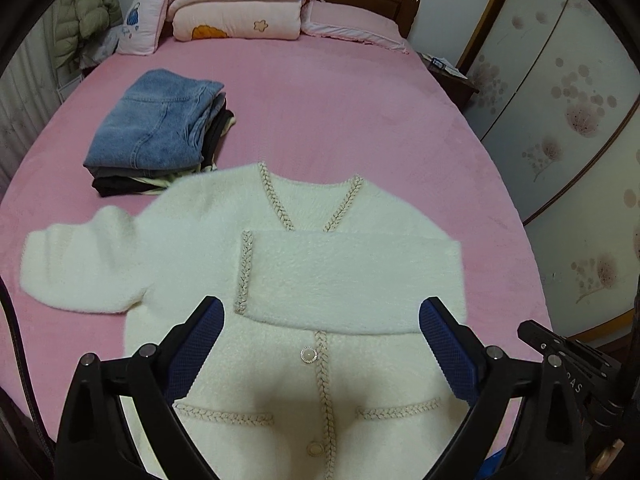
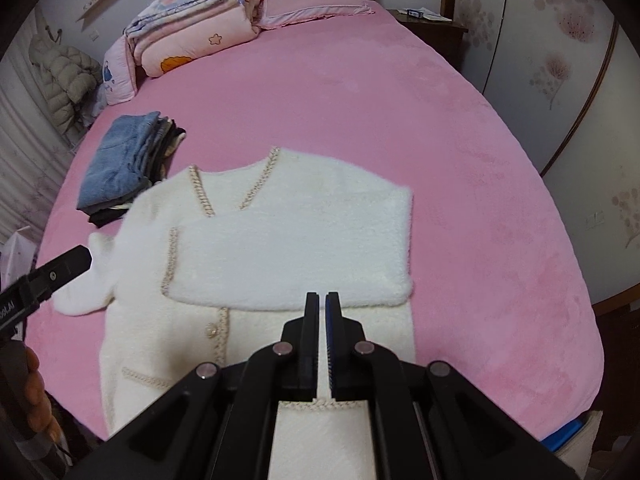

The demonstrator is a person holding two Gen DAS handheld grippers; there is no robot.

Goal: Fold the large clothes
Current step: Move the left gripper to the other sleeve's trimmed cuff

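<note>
Now | cardigan (image 1: 304, 276) flat on bed (image 1: 340, 120), one sleeve folded across | left tool (image 1: 320, 344) spread, empty | right tool (image 2: 322, 300) pressed together, empty

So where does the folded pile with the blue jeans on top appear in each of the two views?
Left wrist view: the jeans pile lies upper left of centre on the pink bed, just beyond the white cardigan's unfolded sleeve.
Right wrist view: the jeans pile sits at the left, beside the cardigan's collar.
Shared landmark: the stacked pink quilts at the headboard.
</note>
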